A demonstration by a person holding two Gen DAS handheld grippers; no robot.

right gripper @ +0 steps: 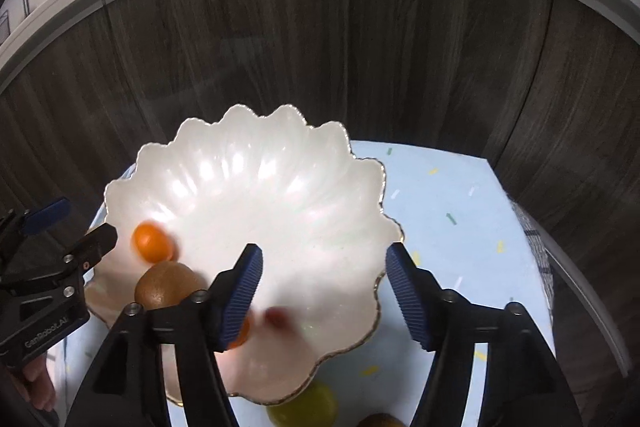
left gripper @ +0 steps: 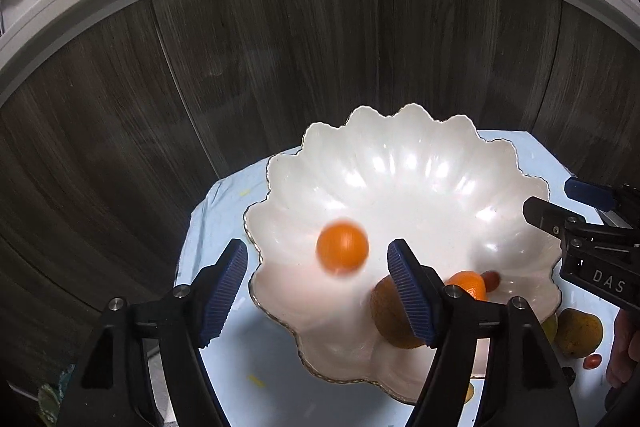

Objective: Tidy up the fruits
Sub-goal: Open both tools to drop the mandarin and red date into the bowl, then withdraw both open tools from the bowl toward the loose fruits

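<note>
Orange [left gripper: 342, 246] loose in bowl [left gripper: 400, 155], between left tongs [left gripper: 318, 259].

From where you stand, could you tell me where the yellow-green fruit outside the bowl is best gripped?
Probably across its rounded middle, coming from above: the yellow-green fruit lies on the blue tablecloth, tucked close under the scalloped bowl's near rim, so a sideways approach risks knocking the bowl.
</note>
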